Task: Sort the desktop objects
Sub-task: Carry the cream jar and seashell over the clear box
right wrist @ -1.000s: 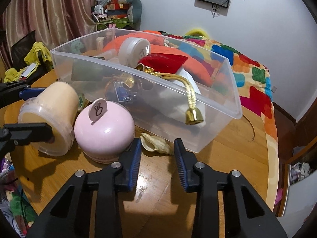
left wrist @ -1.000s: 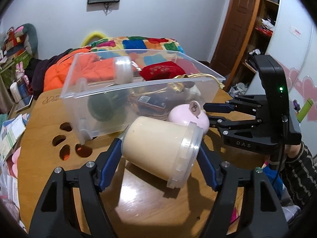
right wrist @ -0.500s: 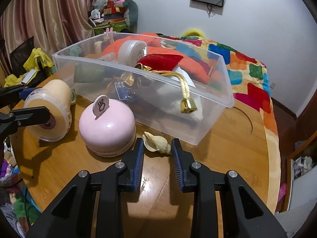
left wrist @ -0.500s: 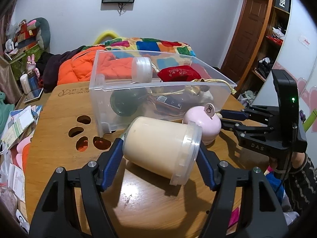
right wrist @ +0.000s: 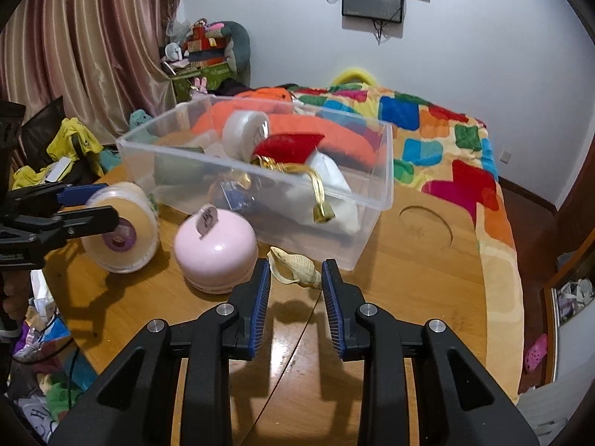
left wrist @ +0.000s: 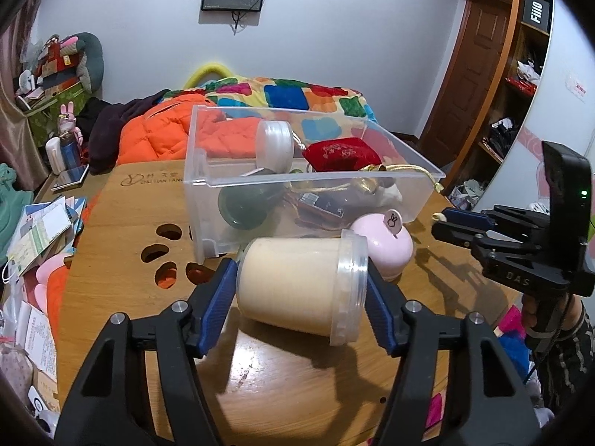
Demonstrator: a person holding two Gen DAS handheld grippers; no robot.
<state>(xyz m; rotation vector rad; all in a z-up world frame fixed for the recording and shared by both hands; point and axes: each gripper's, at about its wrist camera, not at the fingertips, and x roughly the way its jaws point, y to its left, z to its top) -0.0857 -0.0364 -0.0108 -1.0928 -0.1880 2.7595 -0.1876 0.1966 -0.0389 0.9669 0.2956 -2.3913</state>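
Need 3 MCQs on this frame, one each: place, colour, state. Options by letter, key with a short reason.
1. Where does the seashell lie?
A. inside the clear bin
B. on the table just ahead of the right gripper
C. on top of the pink case

2. What colour is the pouch in the clear bin?
A. red
B. blue
C. green

3. How is the cream jar held?
A. upright, untouched
B. on its side between the left gripper fingers
C. lying inside the bin

Key: B, the shell rests on the wood in front of the open right gripper; A, red fabric with a gold cord; B, the left gripper has one pad at the jar's base and one at its lid.
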